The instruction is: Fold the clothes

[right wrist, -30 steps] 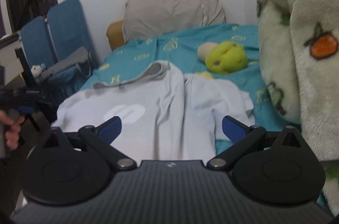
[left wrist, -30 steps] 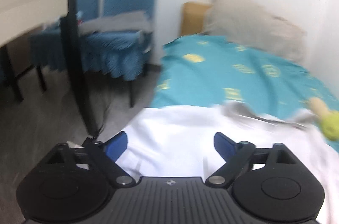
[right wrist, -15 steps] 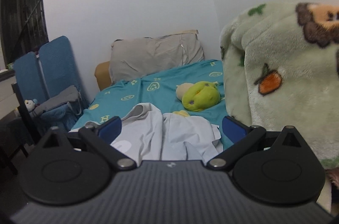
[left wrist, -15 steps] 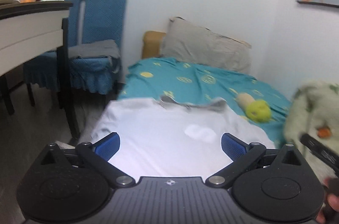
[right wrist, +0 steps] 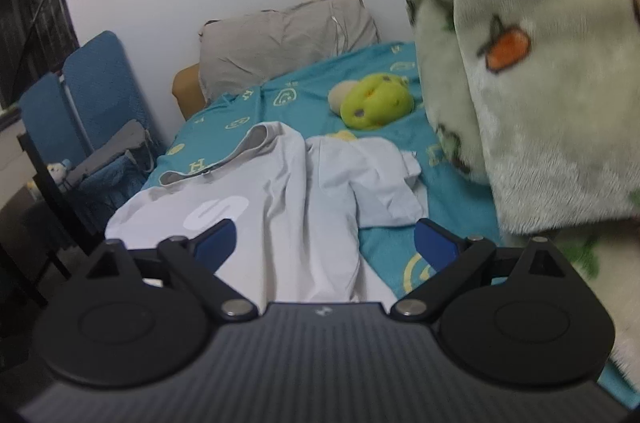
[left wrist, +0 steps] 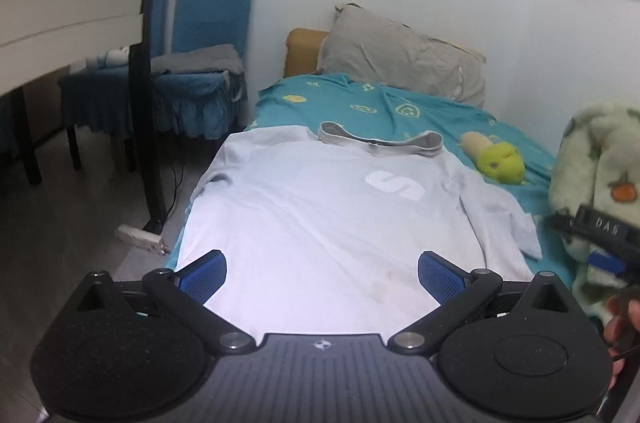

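One smooth white T-shirt (left wrist: 320, 223), flat

Both wrist views face up the bed (left wrist: 420, 111), sharing the shirt (left wrist: 320, 223).

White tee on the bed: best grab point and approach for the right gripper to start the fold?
Grip the loose sleeve of the white tee, at its free hem. It lies bunched and slightly raised on the teal sheet, beside the fleece blanket, so there is an edge to pinch. Come in low from the near side with the right gripper.
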Demonstrator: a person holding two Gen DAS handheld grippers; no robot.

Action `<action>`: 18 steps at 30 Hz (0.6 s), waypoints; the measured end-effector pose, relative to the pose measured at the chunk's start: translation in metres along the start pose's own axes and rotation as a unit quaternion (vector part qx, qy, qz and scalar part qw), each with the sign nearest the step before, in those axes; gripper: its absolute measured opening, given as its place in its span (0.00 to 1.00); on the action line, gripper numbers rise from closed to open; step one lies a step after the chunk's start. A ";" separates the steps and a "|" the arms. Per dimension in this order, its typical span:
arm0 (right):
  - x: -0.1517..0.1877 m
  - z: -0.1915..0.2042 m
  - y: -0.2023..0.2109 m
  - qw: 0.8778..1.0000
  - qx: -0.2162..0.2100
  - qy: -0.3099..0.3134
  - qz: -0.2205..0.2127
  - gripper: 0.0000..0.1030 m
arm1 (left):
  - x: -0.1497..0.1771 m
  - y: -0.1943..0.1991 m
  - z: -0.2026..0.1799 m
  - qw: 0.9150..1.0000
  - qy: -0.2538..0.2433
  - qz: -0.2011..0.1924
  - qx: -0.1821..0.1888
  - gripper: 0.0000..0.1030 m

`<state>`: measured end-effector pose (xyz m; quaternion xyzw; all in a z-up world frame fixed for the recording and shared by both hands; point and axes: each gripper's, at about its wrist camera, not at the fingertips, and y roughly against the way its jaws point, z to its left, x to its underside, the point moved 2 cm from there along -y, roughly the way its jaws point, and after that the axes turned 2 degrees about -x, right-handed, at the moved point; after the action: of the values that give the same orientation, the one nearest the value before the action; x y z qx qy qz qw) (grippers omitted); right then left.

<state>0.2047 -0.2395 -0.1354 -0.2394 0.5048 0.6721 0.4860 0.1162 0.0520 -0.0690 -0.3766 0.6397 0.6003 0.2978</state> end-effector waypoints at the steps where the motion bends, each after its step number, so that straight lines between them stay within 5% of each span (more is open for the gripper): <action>1: 0.001 -0.005 -0.004 1.000 -0.008 -0.024 0.007 0.76 | 0.000 0.000 0.002 1.000 0.004 0.002 -0.002 1.00; 6: 0.011 -0.035 -0.034 0.984 -0.053 -0.168 0.038 0.62 | -0.003 -0.003 0.011 1.000 0.025 0.009 -0.009 1.00; 13: 0.024 -0.068 -0.086 0.966 -0.028 -0.250 0.058 0.67 | -0.005 -0.008 -0.002 1.000 0.007 0.008 -0.007 1.00; 18: 0.024 -0.089 -0.105 0.952 -0.025 -0.304 0.021 0.67 | -0.003 -0.024 -0.015 1.000 -0.013 0.016 -0.001 1.00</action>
<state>0.2739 -0.3083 -0.2354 -0.0251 0.3215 0.7355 0.5958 0.1391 0.0372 -0.0779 -0.3588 0.6412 0.6104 0.2959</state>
